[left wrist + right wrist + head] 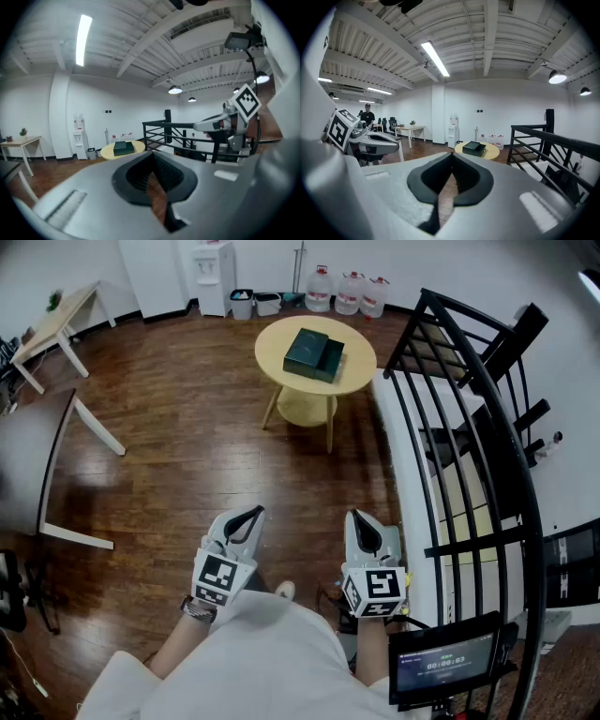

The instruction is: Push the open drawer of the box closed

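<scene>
Jaws shut, empty, on left hand-held gripper (255,512) and right hand-held gripper (357,517).

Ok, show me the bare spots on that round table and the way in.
The round pale-yellow wooden table is bare along its near edge and left of the dark green box. Its open drawer crowds the right. The brown wood floor before it is open; the black metal railing hems the right.

Bright, even light from a strip lamp (436,58) high above the right gripper (451,160); floor (187,427) ahead glares; edges bulge, its body blurs.
</scene>
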Demonstrator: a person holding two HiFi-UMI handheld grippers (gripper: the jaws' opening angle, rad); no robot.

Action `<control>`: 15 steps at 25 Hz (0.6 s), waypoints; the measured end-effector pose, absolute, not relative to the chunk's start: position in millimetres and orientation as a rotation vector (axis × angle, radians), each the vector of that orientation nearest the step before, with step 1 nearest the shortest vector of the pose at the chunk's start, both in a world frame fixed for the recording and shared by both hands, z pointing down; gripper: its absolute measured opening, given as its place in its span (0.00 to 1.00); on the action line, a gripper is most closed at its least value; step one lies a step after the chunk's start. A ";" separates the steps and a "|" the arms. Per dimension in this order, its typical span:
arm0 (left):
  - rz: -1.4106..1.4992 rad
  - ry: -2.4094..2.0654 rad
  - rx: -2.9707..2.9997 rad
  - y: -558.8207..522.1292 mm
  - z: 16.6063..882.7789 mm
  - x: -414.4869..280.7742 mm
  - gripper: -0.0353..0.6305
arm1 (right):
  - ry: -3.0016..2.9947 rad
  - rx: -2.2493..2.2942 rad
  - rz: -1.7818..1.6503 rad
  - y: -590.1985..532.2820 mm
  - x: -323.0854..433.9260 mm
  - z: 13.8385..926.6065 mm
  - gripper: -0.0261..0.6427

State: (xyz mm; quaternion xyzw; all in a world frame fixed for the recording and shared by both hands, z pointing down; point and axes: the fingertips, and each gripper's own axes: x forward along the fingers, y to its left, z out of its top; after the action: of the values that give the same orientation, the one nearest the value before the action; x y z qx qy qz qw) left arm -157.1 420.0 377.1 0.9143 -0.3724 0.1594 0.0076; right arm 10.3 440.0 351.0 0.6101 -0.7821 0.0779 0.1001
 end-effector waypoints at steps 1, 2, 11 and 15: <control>0.504 -1.157 2.861 418.4 378.9 -151.7 0.06 | -2.309 1.808 0.234 436.9 15.4 352.8 0.04; 0.510 -1.150 2.863 417.2 380.5 -146.7 0.06 | -2.307 1.813 0.239 434.5 20.2 354.3 0.04; 0.518 -1.137 2.874 383.8 383.4 -129.3 0.06 | -2.292 1.868 0.280 412.1 46.1 361.3 0.04; 0.507 -1.133 2.848 354.9 392.8 -123.8 0.06 | -2.263 1.883 0.295 392.3 59.1 369.4 0.04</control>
State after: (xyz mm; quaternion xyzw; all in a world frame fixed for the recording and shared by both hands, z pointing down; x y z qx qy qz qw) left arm -123.8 354.9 392.8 0.9166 -0.3646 0.1631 0.0175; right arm 59.1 392.3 369.4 0.6339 -0.7616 0.0992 0.0915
